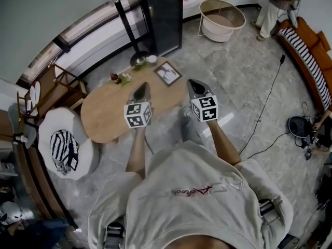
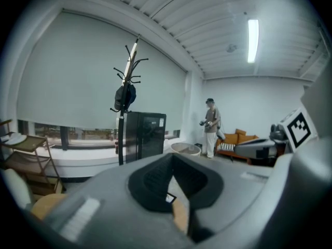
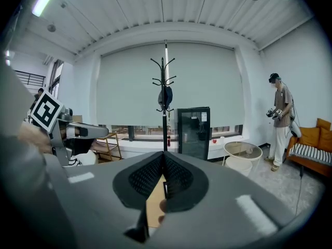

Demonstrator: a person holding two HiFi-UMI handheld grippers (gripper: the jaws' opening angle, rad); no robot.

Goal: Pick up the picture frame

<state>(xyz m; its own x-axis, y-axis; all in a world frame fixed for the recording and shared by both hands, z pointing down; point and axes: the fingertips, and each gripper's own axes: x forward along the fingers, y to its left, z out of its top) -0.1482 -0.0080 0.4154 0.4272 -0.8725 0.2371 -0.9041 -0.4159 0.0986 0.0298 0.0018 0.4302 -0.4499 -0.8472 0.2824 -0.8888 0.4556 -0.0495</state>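
Note:
The picture frame (image 1: 167,73), dark-edged with a pale portrait, lies flat on the far end of the oval wooden table (image 1: 106,113). My left gripper (image 1: 140,88) hangs shut over the table's middle, short of the frame and to its left. My right gripper (image 1: 194,85) is shut too, past the table's right edge, near the frame's right side. Neither touches the frame. In the left gripper view a corner of the frame (image 2: 169,197) peeks through the gap below the jaws of the left gripper (image 2: 173,160). The right gripper (image 3: 163,157) shows only table wood there.
A small red bottle (image 1: 113,77) and a green plant (image 1: 126,79) stand on the table's far left. A coat stand (image 1: 122,15) and black cabinet (image 1: 162,14) rise behind it. A round wire basket table (image 1: 222,18), an orange sofa (image 1: 311,53) and a person (image 1: 274,7) are at right. A white pouf (image 1: 67,144) sits left.

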